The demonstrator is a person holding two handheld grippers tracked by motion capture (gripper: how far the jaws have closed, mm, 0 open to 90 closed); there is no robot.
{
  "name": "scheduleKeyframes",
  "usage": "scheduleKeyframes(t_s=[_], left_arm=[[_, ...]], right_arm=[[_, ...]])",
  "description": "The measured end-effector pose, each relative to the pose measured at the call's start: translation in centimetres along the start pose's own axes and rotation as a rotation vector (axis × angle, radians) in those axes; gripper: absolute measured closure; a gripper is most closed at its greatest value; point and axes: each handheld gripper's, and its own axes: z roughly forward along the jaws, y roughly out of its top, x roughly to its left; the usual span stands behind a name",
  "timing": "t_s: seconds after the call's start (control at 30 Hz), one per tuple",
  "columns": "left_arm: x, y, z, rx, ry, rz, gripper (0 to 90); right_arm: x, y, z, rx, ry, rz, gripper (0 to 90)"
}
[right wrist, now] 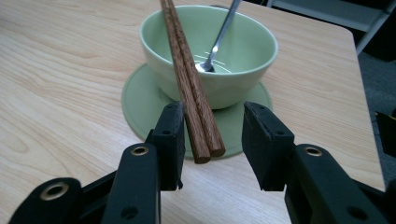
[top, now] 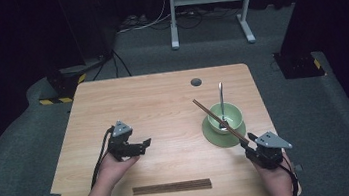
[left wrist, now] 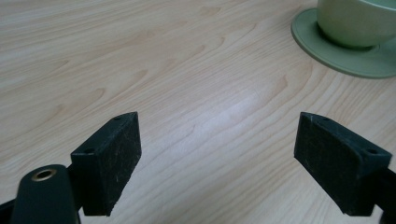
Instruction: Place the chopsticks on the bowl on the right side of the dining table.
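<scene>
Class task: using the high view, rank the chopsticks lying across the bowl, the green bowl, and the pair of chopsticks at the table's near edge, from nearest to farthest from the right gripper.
1. chopsticks across the bowl: their near ends lie between the jaws of the right gripper.
2. green bowl: just beyond, on its saucer.
3. near-edge chopsticks: farthest, off to the left.
</scene>
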Motion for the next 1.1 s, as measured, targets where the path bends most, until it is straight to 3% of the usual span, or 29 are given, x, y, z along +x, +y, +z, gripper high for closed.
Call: scheduleKeyframes(t_s=[0.37, 0.6, 0.73, 1.1], left_arm=[[-2.5, 2.6, 4.6, -0.022, 0.019, 0.033, 20.5], [-4.1, 4.3, 7.0, -0.039, 0.020, 0.042, 22.1], [-5.1, 5.0, 7.9, -0.044, 0.033, 0.067, 23.1], [-6.6, 6.2, 10.2, -0.055, 0.042, 0.037, 24.3]], right_arm=[[-1.6, -0.1, -0.1, 0.016, -0.068, 0.031, 54.0], [-2.4, -0.1, 0.4, 0.037, -0.081, 0.059, 53.0], [-2.8, 0.2, 0.6, 0.039, -0.085, 0.065, 52.9], [-4.5, 0.8, 1.2, 0.060, -0.094, 0.052, 53.8]])
